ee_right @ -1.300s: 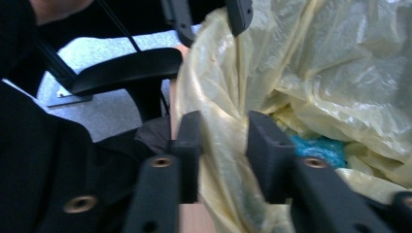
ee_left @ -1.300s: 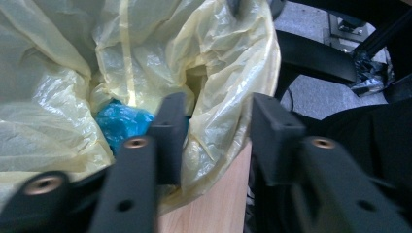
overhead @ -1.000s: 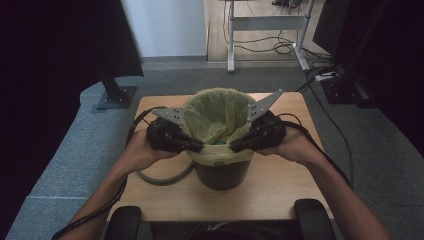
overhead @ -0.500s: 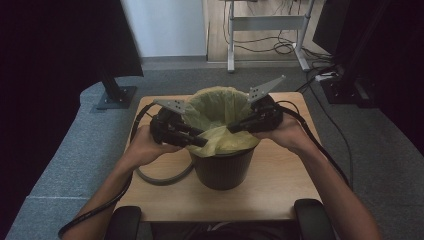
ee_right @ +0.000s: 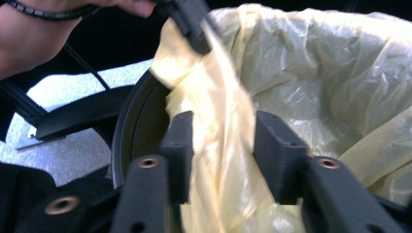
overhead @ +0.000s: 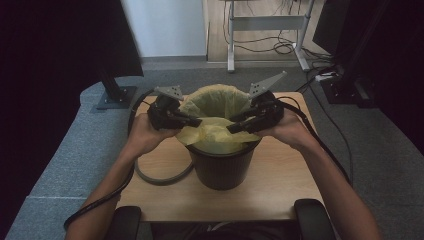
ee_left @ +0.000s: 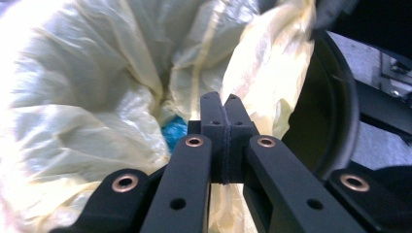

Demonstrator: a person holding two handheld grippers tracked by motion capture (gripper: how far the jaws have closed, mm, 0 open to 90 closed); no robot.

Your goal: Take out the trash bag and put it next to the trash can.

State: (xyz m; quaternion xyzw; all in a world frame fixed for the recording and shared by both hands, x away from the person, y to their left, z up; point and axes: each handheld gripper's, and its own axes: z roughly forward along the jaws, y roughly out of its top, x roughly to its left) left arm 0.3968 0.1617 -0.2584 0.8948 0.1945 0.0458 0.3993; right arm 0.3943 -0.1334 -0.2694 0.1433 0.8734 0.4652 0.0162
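On the table [overhead: 280,190], lifting the bag [overhead: 215,102] up off the near rim of the bin [overhead: 222,167] and bunching it inward, left gripper [overhead: 199,120] pinching shut on the bag, right gripper [overhead: 231,129] just opening with bag loose between its jaws, likely re-grabbing.

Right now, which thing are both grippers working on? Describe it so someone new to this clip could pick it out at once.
On the wooden table stands a black bin, and the thing is the yellow plastic bag lining it. Thin, crinkled and pale yellow, it billows above the dark rim, unlike the grey hose looped beside the bin.
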